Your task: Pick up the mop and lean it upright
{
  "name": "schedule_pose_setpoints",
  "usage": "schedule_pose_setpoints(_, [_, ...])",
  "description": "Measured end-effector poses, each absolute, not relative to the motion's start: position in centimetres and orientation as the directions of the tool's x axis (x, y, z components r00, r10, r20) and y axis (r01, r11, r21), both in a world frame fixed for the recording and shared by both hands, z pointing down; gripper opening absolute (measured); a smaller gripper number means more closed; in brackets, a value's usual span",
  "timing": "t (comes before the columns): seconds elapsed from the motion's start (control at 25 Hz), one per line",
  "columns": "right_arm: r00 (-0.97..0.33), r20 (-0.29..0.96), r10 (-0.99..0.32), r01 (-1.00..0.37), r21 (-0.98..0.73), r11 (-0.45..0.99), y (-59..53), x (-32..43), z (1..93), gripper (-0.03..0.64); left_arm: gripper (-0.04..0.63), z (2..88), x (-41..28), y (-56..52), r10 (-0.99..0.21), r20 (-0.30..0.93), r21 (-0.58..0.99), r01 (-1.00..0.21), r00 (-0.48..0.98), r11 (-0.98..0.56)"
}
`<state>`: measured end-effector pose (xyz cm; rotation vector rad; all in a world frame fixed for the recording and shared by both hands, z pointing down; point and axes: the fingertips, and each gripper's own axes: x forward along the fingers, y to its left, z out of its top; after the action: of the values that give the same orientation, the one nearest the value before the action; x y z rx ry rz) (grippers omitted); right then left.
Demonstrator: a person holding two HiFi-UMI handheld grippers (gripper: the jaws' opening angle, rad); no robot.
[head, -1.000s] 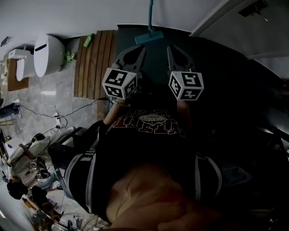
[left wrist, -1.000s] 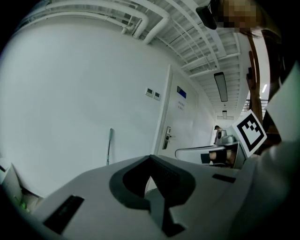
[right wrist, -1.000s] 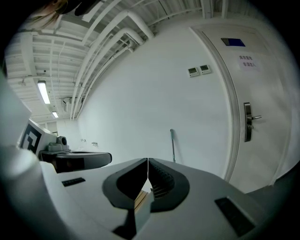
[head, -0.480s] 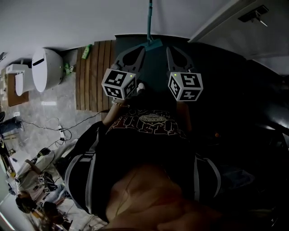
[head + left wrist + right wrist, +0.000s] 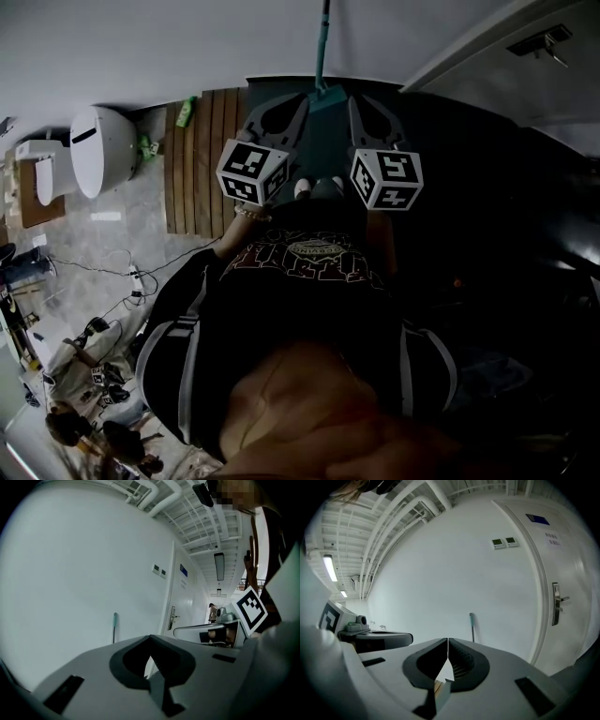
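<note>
Head view: a white wall point(image 5: 187, 47) is seen across the top. A dark mat point(image 5: 487, 187) is spread below the wall, with a slatted wooden board point(image 5: 202, 155) laid just beside the mat's left edge. A white toilet point(image 5: 103, 150) is set left of the board on grey tiles. The mop point(image 5: 322, 56) is stood upright against the wall, its teal handle running out of the top edge and its head down on the mat. The left gripper point(image 5: 298, 99) and the right gripper point(image 5: 356, 99) are held side by side and pointed toward the mop, which is seen ahead of them and untouched. Both pairs of jaws are clenched together with nothing between them.
</note>
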<state>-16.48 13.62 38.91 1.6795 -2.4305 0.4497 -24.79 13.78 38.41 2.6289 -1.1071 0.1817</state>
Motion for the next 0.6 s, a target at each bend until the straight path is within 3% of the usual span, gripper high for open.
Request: schedule_pose_setpoints(0.6, [-0.429,0.292,-0.855,-0.903,-0.156,0.400,4.8,-15.3,38.3,0.020,0.040,38.1,-22.7,5.6,-0.716,0.232,0.215,-0.753,0.658,-0.623])
